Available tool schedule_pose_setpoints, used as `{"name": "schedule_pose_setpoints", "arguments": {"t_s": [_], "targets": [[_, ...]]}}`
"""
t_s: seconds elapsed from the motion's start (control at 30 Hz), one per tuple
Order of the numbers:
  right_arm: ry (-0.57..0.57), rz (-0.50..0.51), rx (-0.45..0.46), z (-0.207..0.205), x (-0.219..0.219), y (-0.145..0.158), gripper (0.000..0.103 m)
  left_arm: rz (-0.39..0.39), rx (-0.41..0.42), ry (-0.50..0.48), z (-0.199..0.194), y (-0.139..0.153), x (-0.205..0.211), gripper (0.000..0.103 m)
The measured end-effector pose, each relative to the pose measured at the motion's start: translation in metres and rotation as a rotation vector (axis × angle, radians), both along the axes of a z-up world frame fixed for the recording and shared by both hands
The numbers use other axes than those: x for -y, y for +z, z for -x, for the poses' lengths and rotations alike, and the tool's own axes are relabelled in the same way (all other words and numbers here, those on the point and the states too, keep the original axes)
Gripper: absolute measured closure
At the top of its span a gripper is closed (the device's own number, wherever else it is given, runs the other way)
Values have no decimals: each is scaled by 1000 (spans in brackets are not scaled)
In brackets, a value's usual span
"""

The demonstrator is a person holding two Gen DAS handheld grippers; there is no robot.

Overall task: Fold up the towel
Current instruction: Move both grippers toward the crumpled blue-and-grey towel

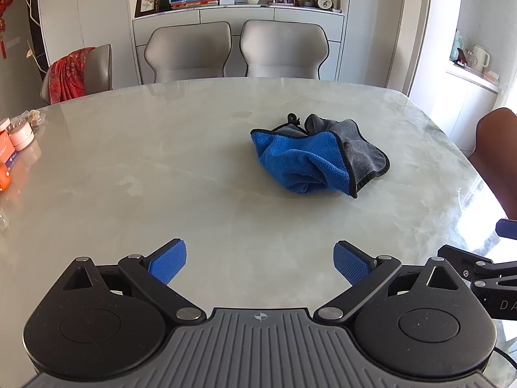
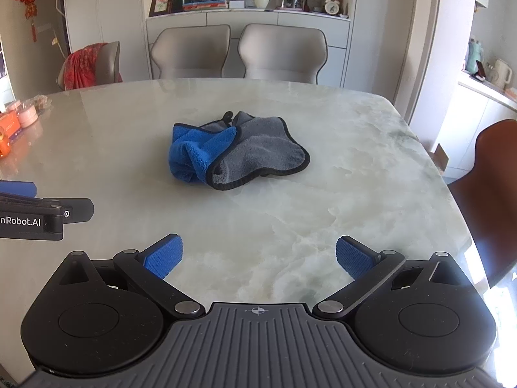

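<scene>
A crumpled towel, blue on one side and grey on the other with black trim, lies in a heap on the marble table; it shows in the left wrist view (image 1: 318,156) and in the right wrist view (image 2: 237,152). My left gripper (image 1: 260,262) is open and empty, above the table well short of the towel, which lies ahead and to its right. My right gripper (image 2: 258,258) is open and empty, also short of the towel, which lies ahead and slightly left. Each gripper shows at the edge of the other's view.
The marble table (image 1: 145,168) has small jars and orange boxes (image 1: 16,142) at its far left edge. Two beige chairs (image 1: 236,50) stand at the far side, one with a red cloth (image 1: 69,74) at left, and a brown chair (image 2: 491,194) at right.
</scene>
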State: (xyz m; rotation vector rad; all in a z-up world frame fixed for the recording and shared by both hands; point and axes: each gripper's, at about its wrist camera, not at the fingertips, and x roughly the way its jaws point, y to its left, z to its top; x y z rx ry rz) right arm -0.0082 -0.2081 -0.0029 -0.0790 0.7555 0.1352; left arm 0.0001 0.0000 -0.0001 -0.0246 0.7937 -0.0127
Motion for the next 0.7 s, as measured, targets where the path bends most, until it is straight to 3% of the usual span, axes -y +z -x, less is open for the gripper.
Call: {"name": "schedule_pose_setpoints", "arguments": {"t_s": [0.7], "targets": [[14, 13, -26, -6, -1, -3, 0, -20, -19, 6, -7, -3, 1, 3]]}}
